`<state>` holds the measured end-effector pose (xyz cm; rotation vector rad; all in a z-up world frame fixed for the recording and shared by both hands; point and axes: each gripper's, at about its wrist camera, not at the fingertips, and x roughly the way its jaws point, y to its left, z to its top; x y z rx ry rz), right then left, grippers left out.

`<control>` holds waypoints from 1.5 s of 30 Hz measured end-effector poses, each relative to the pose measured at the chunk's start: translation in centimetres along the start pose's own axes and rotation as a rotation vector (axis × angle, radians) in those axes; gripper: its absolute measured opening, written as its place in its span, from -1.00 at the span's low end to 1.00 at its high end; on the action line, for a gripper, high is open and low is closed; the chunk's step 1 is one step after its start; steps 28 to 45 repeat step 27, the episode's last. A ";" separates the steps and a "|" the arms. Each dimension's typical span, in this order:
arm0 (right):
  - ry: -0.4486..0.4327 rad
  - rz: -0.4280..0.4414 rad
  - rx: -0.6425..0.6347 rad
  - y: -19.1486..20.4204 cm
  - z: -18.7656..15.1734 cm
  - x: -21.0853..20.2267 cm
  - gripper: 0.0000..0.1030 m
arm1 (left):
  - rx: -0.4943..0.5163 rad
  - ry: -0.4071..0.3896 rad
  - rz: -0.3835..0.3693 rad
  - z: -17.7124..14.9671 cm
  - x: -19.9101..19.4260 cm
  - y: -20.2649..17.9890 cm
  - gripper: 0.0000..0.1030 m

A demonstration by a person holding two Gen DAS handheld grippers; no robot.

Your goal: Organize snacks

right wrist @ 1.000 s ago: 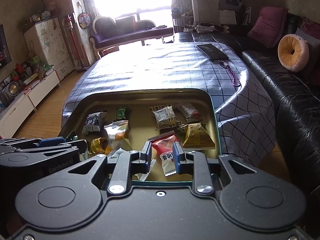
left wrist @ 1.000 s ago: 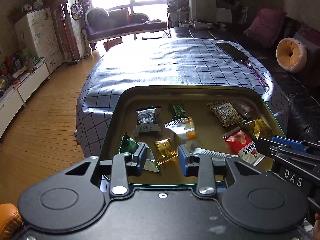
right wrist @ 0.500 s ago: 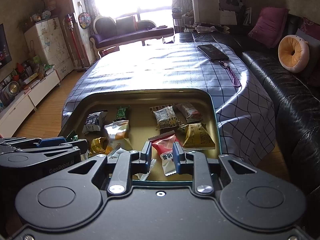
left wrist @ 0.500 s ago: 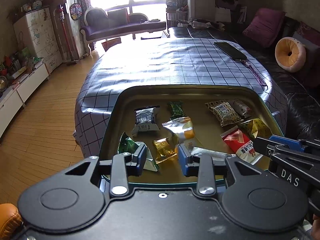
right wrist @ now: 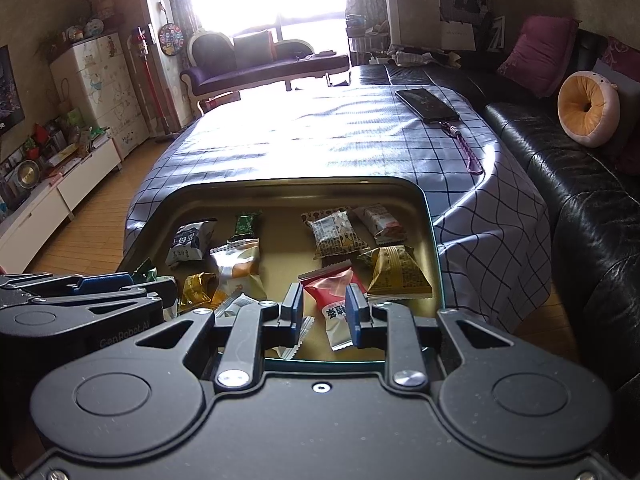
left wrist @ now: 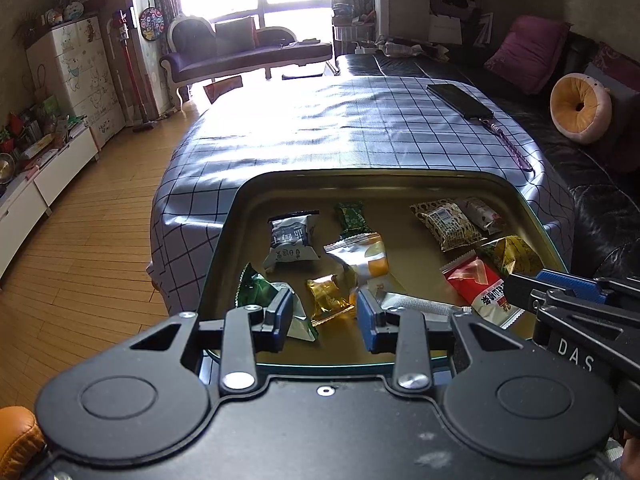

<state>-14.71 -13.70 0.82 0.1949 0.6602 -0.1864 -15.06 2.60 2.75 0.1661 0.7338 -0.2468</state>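
A gold tray point(left wrist: 400, 180) on the checked table holds several snack packets. In the left wrist view my left gripper point(left wrist: 323, 320) is open at the tray's near edge, with a gold-wrapped candy point(left wrist: 329, 298) between its fingers and a green packet point(left wrist: 260, 288) by the left finger. In the right wrist view my right gripper point(right wrist: 322, 312) is open around a red and white packet point(right wrist: 334, 300), not closed on it. A black and white packet point(left wrist: 291, 240), an orange and white packet point(left wrist: 366, 256) and a yellow packet point(right wrist: 394, 270) lie further in.
A checked tablecloth point(left wrist: 340, 136) covers the table beyond the tray. A phone point(left wrist: 458, 100) with a purple strap lies at the far right. A black sofa point(right wrist: 580, 168) runs along the right. Wooden floor point(left wrist: 80, 240) lies to the left.
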 end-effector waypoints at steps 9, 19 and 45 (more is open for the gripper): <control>0.007 0.001 0.000 0.0 -0.1 0.1 -0.33 | -0.001 0.006 -0.006 -0.1 -0.1 0.1 -0.30; 0.012 0.003 -0.004 0.0 -0.1 0.3 -0.33 | -0.003 0.005 -0.013 -0.1 -0.2 0.2 -0.30; 0.013 0.002 -0.003 0.0 -0.2 0.3 -0.33 | -0.006 0.004 -0.021 0.0 -0.1 0.3 -0.30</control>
